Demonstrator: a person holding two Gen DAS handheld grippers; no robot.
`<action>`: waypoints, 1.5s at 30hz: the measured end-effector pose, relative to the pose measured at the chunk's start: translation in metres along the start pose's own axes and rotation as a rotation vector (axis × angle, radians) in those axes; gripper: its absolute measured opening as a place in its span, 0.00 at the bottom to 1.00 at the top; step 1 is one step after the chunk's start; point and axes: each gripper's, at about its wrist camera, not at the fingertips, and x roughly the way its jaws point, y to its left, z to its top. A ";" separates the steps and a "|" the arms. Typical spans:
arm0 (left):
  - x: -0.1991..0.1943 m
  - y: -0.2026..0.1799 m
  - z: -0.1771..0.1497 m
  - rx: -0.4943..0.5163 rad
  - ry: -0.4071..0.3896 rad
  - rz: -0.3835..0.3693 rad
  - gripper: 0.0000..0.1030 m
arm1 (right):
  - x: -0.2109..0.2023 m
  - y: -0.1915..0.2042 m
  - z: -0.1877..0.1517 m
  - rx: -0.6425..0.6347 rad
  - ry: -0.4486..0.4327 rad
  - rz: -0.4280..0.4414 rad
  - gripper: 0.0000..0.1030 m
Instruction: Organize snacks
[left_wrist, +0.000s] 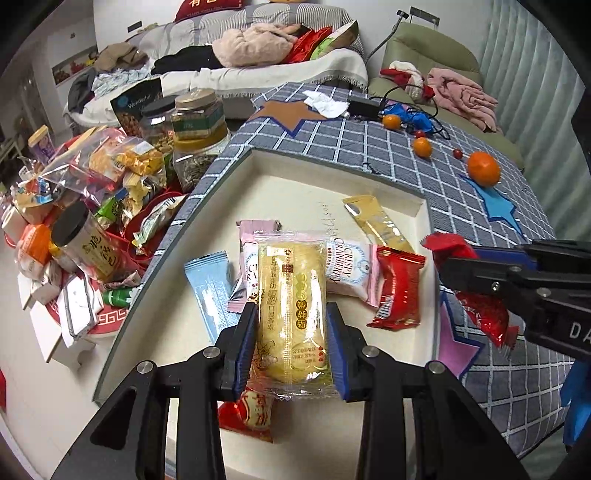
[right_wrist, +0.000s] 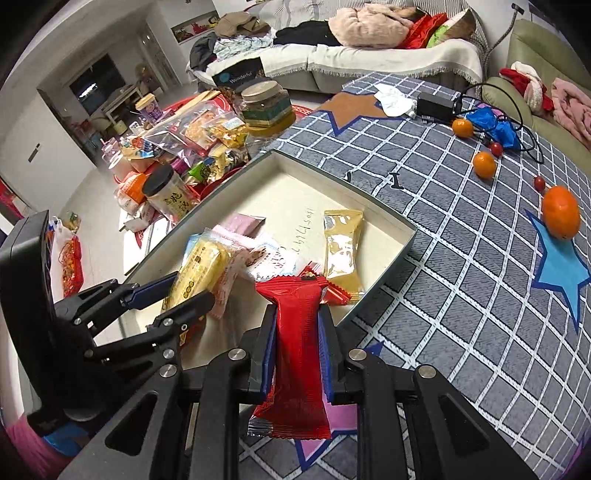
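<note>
My left gripper (left_wrist: 291, 343) is shut on a yellow pastry packet (left_wrist: 291, 306) and holds it over the shallow cream box (left_wrist: 295, 162). It also shows in the right wrist view (right_wrist: 184, 295), with the pastry packet (right_wrist: 195, 269). My right gripper (right_wrist: 297, 347) is shut on a red snack packet (right_wrist: 295, 354) at the box's near right corner; it also shows in the left wrist view (left_wrist: 465, 273), with the red packet (left_wrist: 484, 314). In the box (right_wrist: 384, 218) lie a gold packet (left_wrist: 376, 221), a red packet (left_wrist: 399, 288), a pink cranberry packet (left_wrist: 351, 269) and a light blue packet (left_wrist: 210, 291).
A heap of bagged snacks and jars (left_wrist: 110, 177) lies left of the box. Oranges (left_wrist: 484, 168) and small red fruits (left_wrist: 458, 152) sit on the checked grey cloth (right_wrist: 443, 258). A charger with cables (left_wrist: 364, 107) lies at the far edge. A sofa with clothes (left_wrist: 258, 44) is behind.
</note>
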 end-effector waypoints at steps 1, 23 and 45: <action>0.004 0.000 0.001 -0.002 0.005 0.005 0.38 | 0.003 0.000 0.002 -0.001 0.004 -0.003 0.21; 0.031 0.008 0.016 -0.039 0.040 0.028 0.83 | 0.041 0.001 0.024 -0.026 0.072 -0.063 0.22; 0.007 -0.003 -0.001 0.013 0.055 0.128 1.00 | 0.012 0.014 0.009 -0.052 0.057 -0.115 1.00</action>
